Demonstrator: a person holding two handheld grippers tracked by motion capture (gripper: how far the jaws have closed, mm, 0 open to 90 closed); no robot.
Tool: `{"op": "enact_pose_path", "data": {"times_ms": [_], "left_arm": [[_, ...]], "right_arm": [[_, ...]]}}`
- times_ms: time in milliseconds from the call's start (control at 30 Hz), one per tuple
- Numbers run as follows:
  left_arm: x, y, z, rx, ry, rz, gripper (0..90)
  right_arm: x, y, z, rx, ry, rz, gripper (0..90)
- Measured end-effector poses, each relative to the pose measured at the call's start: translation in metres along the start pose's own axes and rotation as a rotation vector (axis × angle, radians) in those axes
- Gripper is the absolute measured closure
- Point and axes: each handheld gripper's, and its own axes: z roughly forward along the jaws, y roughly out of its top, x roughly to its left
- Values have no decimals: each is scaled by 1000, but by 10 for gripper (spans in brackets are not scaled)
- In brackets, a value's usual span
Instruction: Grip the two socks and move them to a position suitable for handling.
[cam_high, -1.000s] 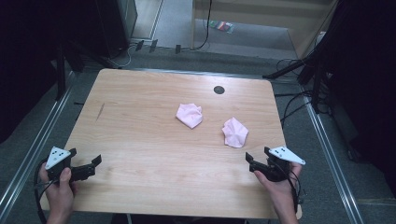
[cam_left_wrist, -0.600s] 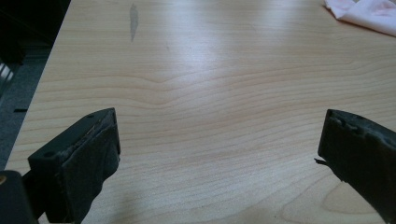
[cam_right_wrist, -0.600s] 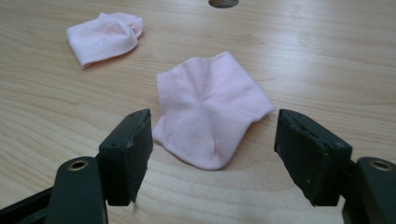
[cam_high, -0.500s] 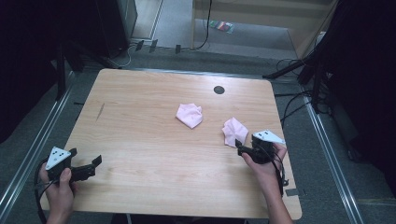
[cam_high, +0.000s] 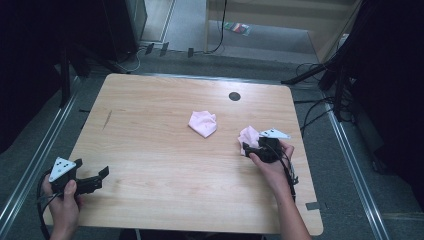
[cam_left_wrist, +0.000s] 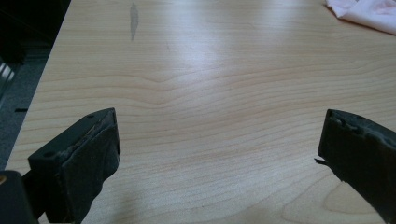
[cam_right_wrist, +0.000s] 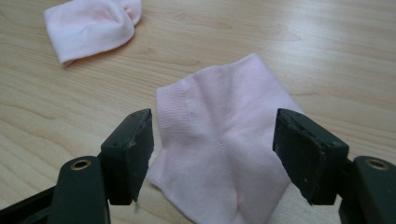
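Note:
Two small pink folded socks lie on the wooden table (cam_high: 150, 150). One sock (cam_high: 203, 123) sits near the middle, also seen as the far sock (cam_right_wrist: 91, 25) and at a corner (cam_left_wrist: 364, 11). The other sock (cam_high: 247, 135) lies to its right. My right gripper (cam_high: 246, 149) reaches it from the near side. Its jaws have just been closing a little and stand open on either side of this sock (cam_right_wrist: 219, 102), with the pads clear of the cloth around the right gripper's gap (cam_right_wrist: 212, 140). My left gripper (cam_high: 102, 177) rests open over bare wood at the front left, nothing between the left gripper's jaws (cam_left_wrist: 217, 149).
A dark round hole (cam_high: 234, 96) sits near the table's far edge. A short dark streak (cam_high: 107, 119) marks the wood at the left. Cables and dark stands surround the table on the floor, with a metal rail (cam_high: 350, 150) along the right side.
My right hand has moved forward and left from the front right corner up to the right sock, which now lies between its jaws. The left hand has stayed put.

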Motion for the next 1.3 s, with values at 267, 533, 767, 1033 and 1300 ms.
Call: {"op": "enact_pose_path", "data": {"times_ms": [267, 533, 767, 1033, 1300], "left_arm": [[0, 0, 0, 5, 0, -2, 0], [0, 0, 1, 5, 1, -4, 0], [0, 0, 1, 8, 2, -3, 0], [0, 0, 1, 8, 3, -3, 0], [-1, 1, 1, 13, 4, 2, 0]], "right_arm": [[-3, -3, 16, 36, -2, 20, 308], [0, -9, 25, 64, -20, -7, 321], [3, -14, 24, 31, -18, -13, 477], [-1, -17, 21, -2, -32, 41, 740], [-1, -15, 22, 6, -12, 73, 846]]}}
